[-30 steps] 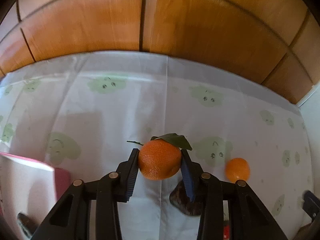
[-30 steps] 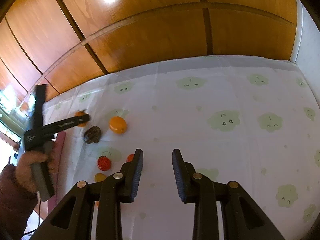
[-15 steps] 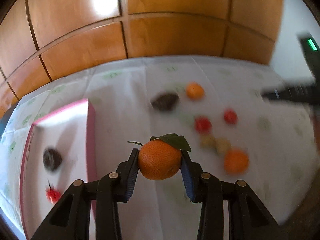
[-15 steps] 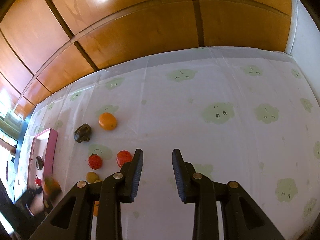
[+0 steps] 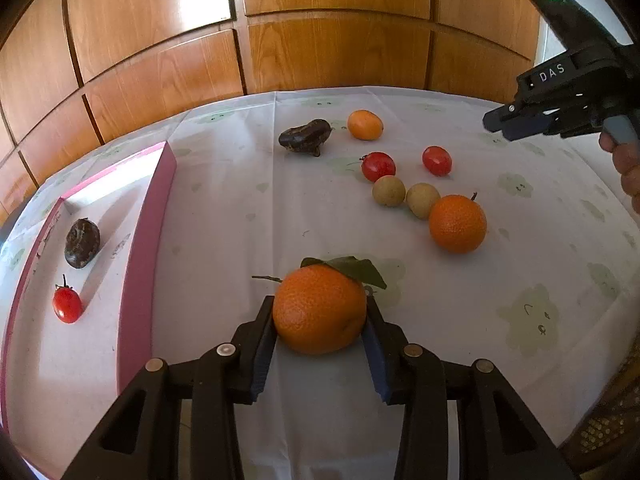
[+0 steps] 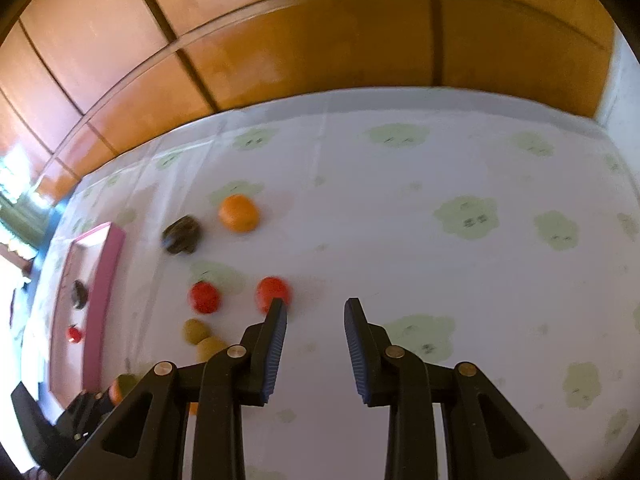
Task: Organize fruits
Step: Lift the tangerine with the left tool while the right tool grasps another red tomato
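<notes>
My left gripper (image 5: 319, 304) is shut on a leafy orange (image 5: 320, 312), held just above the cloth to the right of the pink tray (image 5: 144, 240). In the tray lie a dark wrinkled fruit (image 5: 82, 243) and a cherry tomato (image 5: 67, 305). Loose on the cloth are another orange (image 5: 458, 223), two tan longans (image 5: 389, 191), two red tomatoes (image 5: 378, 166), a small orange (image 5: 365, 124) and a dark fruit (image 5: 306, 137). My right gripper (image 6: 314, 306) hovers over the cloth beside a red tomato (image 6: 272, 290), its jaws drawn close with nothing between them.
A white cloth with green prints (image 5: 520, 312) covers the table, and a wooden panelled wall (image 5: 320, 40) stands behind it. The right gripper (image 5: 504, 124) and a person's hand (image 5: 624, 160) show at the left wrist view's right edge. The table's edge runs along the lower right.
My left gripper has swung left with the orange, from above the loose fruits to beside the pink tray. The right gripper has hardly moved and keeps the same narrow gap.
</notes>
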The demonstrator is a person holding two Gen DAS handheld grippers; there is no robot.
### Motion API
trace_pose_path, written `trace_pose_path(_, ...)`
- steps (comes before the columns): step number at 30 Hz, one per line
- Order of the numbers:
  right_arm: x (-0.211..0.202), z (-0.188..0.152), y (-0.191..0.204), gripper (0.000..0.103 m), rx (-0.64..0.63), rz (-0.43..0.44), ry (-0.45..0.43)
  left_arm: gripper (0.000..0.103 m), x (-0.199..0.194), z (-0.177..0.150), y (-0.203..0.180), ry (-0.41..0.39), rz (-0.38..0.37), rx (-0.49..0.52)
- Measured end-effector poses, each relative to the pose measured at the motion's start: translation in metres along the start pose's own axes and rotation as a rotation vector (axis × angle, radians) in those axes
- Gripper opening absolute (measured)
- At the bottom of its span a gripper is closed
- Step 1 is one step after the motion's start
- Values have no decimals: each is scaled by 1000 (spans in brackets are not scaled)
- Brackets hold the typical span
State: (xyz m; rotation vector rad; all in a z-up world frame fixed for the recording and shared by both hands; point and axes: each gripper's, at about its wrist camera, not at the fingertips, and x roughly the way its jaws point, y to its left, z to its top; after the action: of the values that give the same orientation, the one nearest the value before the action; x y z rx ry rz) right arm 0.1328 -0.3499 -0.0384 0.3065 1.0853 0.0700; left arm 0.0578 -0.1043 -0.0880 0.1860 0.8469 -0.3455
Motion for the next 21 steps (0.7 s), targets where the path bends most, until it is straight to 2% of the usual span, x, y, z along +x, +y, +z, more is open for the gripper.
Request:
trace_pose_path(8, 18, 4, 15, 31, -17, 10, 58, 42, -2, -2, 0, -13, -4, 1)
trace_pose_path(10, 23, 6, 18, 34, -18, -3, 70, 42, -2, -2, 0, -14, -8, -2)
trace_pose_path(21, 55, 20, 32, 34, -22, -32, 113, 42, -3, -3, 1, -20, -12, -2)
